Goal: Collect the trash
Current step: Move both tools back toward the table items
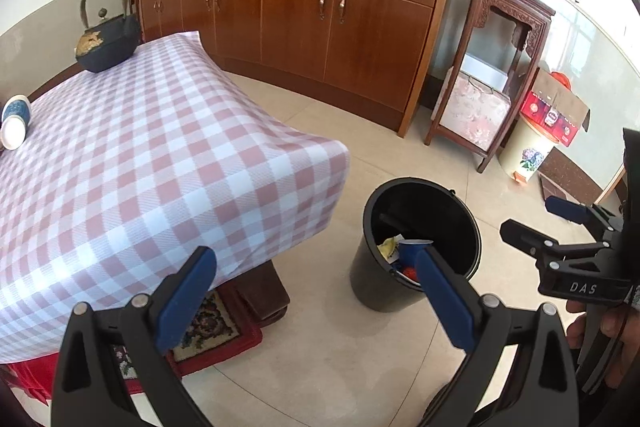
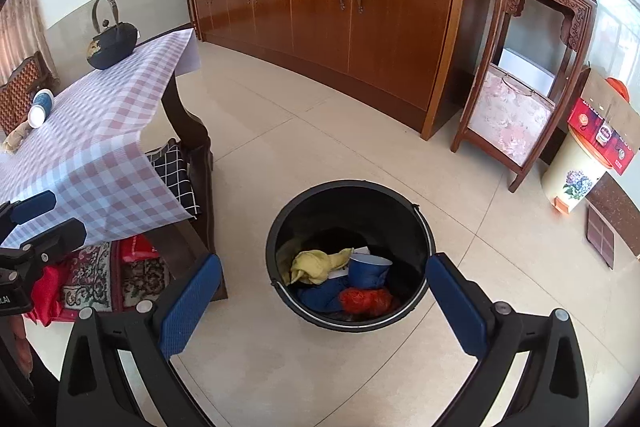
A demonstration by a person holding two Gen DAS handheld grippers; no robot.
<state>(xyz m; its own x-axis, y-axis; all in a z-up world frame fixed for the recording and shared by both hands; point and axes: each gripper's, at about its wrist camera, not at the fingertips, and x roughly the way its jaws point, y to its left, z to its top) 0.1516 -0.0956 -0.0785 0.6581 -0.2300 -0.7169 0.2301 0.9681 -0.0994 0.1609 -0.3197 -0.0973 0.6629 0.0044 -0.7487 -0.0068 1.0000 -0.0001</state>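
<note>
A black bucket (image 2: 416,227) stands on the tiled floor by the table corner. It holds a yellow crumpled cloth (image 2: 316,265), a blue paper cup (image 2: 366,269), a red crumpled wrapper (image 2: 366,301) and blue trash. My right gripper (image 2: 324,297) is open and empty, above the near rim of the bucket. My left gripper (image 1: 316,291) is open and empty, over the floor between the table and the bucket (image 1: 372,283). The right gripper also shows at the right edge of the left wrist view (image 1: 532,217). The left gripper shows at the left edge of the right wrist view (image 2: 52,215).
A checked tablecloth covers the table (image 1: 160,155). A black teapot (image 1: 106,45), two cups (image 1: 14,121) and a crumpled beige scrap (image 2: 16,139) lie on it. A wooden sideboard (image 1: 300,23), carved stand (image 1: 492,67) and floral bin (image 1: 526,151) line the wall.
</note>
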